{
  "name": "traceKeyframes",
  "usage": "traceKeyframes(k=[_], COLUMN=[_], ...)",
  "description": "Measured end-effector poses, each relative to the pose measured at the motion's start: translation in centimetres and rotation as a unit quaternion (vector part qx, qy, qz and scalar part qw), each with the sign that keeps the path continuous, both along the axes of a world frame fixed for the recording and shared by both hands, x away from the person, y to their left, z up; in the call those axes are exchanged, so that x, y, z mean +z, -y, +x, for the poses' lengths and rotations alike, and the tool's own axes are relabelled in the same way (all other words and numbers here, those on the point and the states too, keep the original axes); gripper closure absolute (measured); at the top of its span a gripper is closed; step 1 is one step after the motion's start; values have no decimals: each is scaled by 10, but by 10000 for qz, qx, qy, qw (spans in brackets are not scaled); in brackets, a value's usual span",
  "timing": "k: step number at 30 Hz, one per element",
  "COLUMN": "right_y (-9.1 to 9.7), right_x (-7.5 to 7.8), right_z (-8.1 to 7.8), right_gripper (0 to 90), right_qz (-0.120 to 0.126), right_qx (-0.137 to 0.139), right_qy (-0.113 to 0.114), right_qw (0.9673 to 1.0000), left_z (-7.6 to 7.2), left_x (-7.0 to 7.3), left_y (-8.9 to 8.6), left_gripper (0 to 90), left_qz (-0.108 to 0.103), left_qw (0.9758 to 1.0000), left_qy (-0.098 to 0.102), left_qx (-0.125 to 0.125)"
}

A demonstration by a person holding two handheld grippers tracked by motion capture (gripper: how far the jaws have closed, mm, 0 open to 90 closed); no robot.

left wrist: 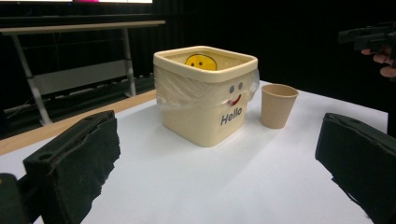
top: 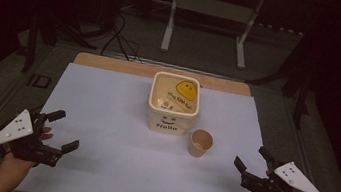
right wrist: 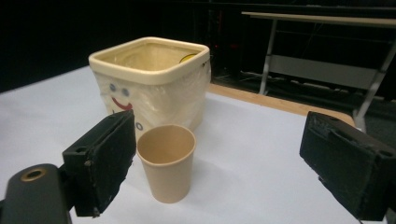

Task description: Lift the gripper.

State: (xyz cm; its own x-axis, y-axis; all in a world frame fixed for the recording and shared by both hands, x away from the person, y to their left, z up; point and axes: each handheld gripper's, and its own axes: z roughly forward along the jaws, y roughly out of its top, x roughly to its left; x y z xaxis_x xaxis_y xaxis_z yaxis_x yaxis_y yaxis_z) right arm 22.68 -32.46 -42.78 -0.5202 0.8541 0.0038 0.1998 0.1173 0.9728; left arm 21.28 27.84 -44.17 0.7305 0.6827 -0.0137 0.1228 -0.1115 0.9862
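A cream square bin (top: pixel 174 104) with a clear liner, a smiley face and the word "Hello" stands at the middle of the white table top (top: pixel 115 118). A brown paper cup (top: pixel 200 143) stands upright just right of its front corner. My left gripper (top: pixel 62 130) hovers open near the front left edge, far from both. My right gripper (top: pixel 252 159) is open at the front right, a short way right of the cup. In the left gripper view the bin (left wrist: pixel 205 95) and cup (left wrist: pixel 278 105) lie ahead. In the right gripper view the cup (right wrist: pixel 166 162) stands close, before the bin (right wrist: pixel 152 79).
The white sheet covers a wooden table whose far edge (top: pixel 162 71) shows as a strip. Beyond it stands a white table frame (top: pixel 209 20) on a dark floor, with cables (top: pixel 121 38) at the back left.
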Motion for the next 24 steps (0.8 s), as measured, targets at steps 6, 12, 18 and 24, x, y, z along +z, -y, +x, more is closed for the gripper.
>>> traceKeyframes(k=[6, 12, 18, 24], right_y=[4, 10, 6, 1], right_x=[7, 23, 41, 61], right_z=[-1, -1, 7, 20], right_gripper=[106, 106, 106, 105], right_qz=[11, 87, 136, 174], right_qx=[14, 218, 490, 971], right_qy=[-47, -167, -258, -267], right_qw=[10000, 9996, 9984, 9948], left_z=[-1, -3, -5, -5], left_x=[3, 6, 8, 8], left_y=[2, 5, 6, 5], left_gripper=[6, 6, 6, 6], left_qz=[9, -1, 12, -46], left_qw=[10000, 9998, 9997, 9996], left_qy=[0, 19, 47, 16], left_qx=[-52, -178, -240, -261])
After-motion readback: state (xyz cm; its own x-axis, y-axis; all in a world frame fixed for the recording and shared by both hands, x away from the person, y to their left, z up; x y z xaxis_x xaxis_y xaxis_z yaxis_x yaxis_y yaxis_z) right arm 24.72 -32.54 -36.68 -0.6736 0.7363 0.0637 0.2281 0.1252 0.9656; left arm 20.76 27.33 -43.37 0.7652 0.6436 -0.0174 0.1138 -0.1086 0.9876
